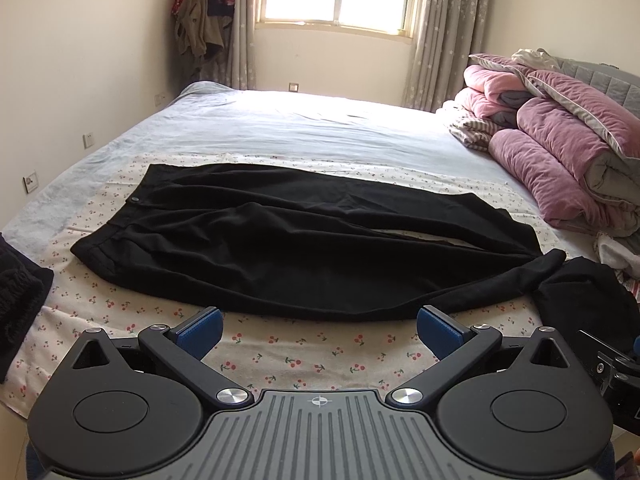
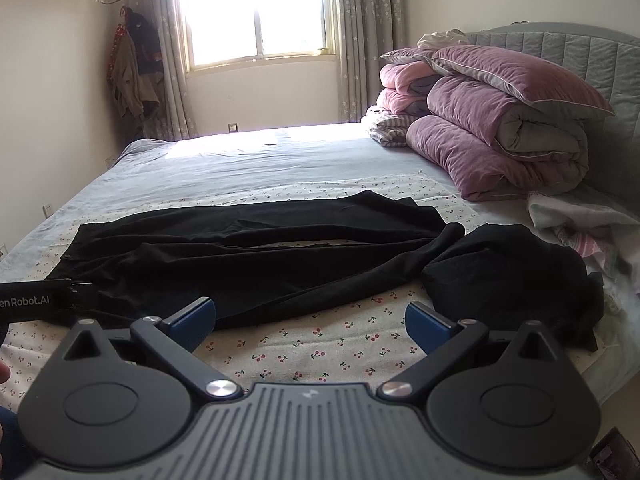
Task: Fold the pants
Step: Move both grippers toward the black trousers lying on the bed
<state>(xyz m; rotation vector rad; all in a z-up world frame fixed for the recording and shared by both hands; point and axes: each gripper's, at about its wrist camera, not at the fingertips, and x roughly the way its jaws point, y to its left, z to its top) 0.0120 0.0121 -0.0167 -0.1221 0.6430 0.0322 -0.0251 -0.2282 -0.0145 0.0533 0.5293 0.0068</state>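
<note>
Black pants (image 1: 280, 236) lie spread flat across the cherry-print sheet (image 1: 304, 360), waistband to the left, both legs running right. The near leg's cuff curls at the right end. They also show in the right wrist view (image 2: 240, 256). My left gripper (image 1: 318, 330) is open and empty, hovering just short of the pants' near edge. My right gripper (image 2: 310, 322) is open and empty, near the leg ends above the sheet (image 2: 320, 352). The left gripper's body (image 2: 32, 300) shows at the left edge of the right wrist view.
A second black garment (image 2: 516, 276) lies bunched to the right of the pants' cuffs. Folded pink and purple quilts (image 2: 496, 128) are stacked by the headboard. A dark knit item (image 1: 16, 300) sits at the left. White clothes (image 2: 580, 220) lie at the right.
</note>
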